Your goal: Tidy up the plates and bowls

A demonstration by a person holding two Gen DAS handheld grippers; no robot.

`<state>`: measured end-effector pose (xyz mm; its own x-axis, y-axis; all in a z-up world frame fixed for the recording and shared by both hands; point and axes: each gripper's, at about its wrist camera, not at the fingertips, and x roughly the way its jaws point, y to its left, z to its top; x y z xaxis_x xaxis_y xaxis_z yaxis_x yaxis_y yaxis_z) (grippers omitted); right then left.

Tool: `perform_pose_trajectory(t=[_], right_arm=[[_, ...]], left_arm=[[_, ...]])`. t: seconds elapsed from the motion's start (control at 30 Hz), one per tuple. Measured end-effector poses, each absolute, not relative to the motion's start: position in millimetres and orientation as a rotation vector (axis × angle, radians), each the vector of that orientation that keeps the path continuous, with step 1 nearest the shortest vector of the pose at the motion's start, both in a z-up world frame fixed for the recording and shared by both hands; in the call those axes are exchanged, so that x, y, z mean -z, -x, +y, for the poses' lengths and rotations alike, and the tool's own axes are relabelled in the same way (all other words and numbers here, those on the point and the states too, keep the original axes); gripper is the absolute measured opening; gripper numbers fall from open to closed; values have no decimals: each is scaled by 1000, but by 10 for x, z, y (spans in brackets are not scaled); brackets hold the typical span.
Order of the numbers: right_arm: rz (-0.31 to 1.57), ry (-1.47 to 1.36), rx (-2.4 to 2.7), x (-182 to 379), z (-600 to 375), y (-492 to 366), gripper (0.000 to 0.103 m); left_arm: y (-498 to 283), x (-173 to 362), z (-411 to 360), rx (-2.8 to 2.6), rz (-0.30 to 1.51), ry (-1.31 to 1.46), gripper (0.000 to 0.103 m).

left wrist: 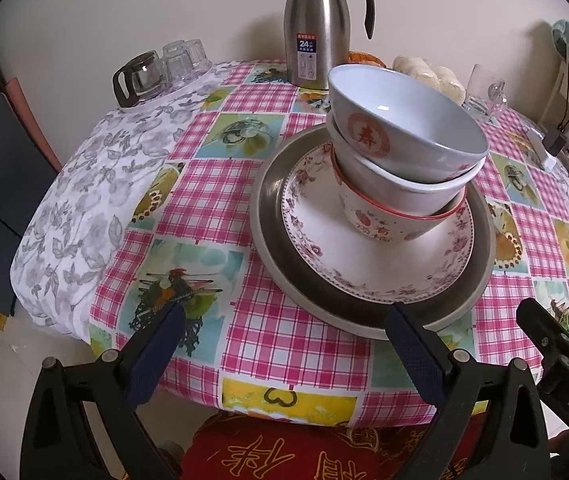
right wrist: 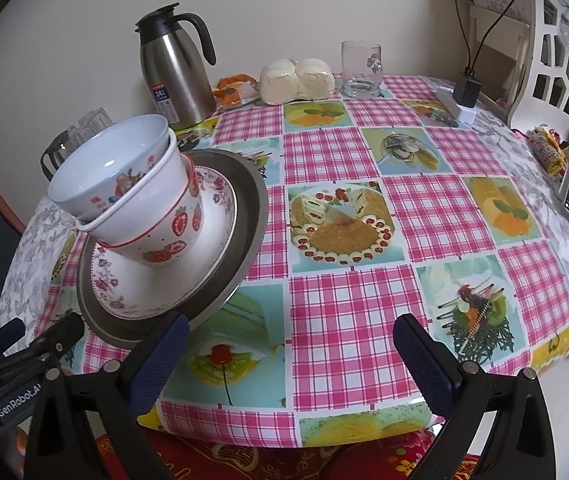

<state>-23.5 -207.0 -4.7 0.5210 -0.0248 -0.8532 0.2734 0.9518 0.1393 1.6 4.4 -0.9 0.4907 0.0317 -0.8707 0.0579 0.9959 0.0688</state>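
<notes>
The top bowl (left wrist: 408, 120) is hiding most of the middle bowl (left wrist: 396, 188), and only a band of that one's wall is showing under its rim. Both are covering the inside of the strawberry bowl (right wrist: 160, 236). That stack is also hiding the far part of the floral plate (left wrist: 364, 248) and the far rim of the metal tray (left wrist: 284, 256) behind it. In the right wrist view, the stack is blocking most of the glass pot (right wrist: 54, 156) and the small glasses (right wrist: 92, 120). The label on the steel flask (left wrist: 316, 28) is too small to read. The picture edges are cutting off the bodies of both grippers.
</notes>
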Motion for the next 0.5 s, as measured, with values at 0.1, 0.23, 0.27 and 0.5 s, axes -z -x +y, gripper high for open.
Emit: perform_pose_trajectory(t=[0.1,0.23,0.27,0.5], right_arm=[[1012,-269,185,53,-2074,244,103],[1017,-268,191,63,-2080,250,103],[1018,-267,191,65,-2081,250,103],[1023,-262,192,76,-2082,243,103]], left_arm=[[-18,18,43,1,1065,-104,100],[-21,21,56,-1,1068,-102,100],[-23,25,59,-2,1070,-102,100],[-34,57,75,-14,1083,-104,100]])
